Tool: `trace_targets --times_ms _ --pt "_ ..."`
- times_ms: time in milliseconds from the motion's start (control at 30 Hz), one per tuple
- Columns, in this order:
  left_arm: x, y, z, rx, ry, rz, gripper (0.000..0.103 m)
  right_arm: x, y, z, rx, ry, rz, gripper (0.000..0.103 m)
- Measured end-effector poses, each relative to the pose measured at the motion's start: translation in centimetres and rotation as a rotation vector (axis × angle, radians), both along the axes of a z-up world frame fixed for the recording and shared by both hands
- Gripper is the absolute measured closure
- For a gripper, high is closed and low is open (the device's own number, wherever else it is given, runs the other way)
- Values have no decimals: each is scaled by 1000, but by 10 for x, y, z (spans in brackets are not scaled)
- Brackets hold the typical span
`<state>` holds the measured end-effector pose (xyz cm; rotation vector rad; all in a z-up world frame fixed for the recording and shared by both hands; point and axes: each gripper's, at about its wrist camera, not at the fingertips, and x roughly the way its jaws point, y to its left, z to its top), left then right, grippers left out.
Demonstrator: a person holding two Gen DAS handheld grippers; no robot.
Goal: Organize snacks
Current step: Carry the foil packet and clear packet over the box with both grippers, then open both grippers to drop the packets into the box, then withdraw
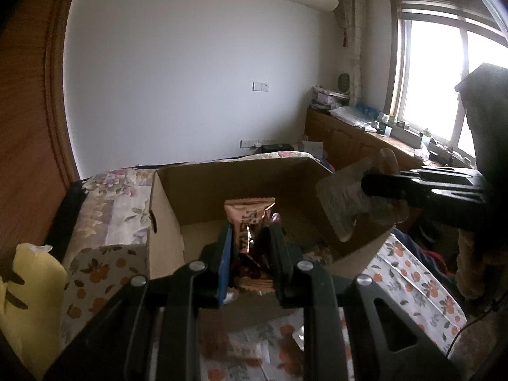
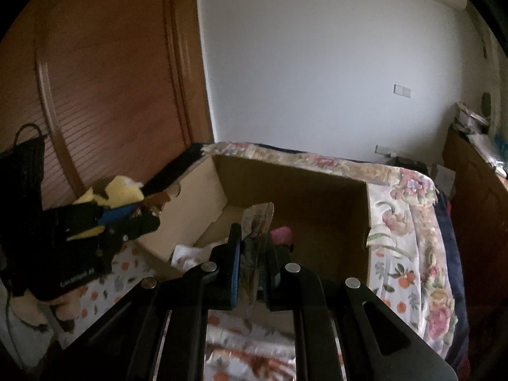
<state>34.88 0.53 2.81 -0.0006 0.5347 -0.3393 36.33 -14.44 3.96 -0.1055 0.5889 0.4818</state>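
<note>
Two grippers each pinch one snack: a pink packet [image 1: 249, 222] between the left fingers, a clear packet [image 2: 255, 231] between the right. One box [image 1: 165, 209] lies beyond them.

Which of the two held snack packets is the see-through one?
The clear packet in the right gripper; the left gripper holds an opaque pinkish-brown printed packet.
</note>
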Motion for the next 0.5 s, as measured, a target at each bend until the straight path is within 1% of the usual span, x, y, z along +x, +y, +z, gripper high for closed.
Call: trace_targets --times_ms 133,300,400,500 --pt "19 -1 -7 5 6 -3 83 17 2 -11 2 9 -6 95" --pt "33 -3 -19 2 19 -1 83 30 2 -31 2 29 -9 95" --pt "38 -4 -31 -13 46 -7 83 36 2 -43 -7 41 -12 95" --pt "42 -9 -43 -1 68 -5 83 42 1 -54 -17 52 -26 94"
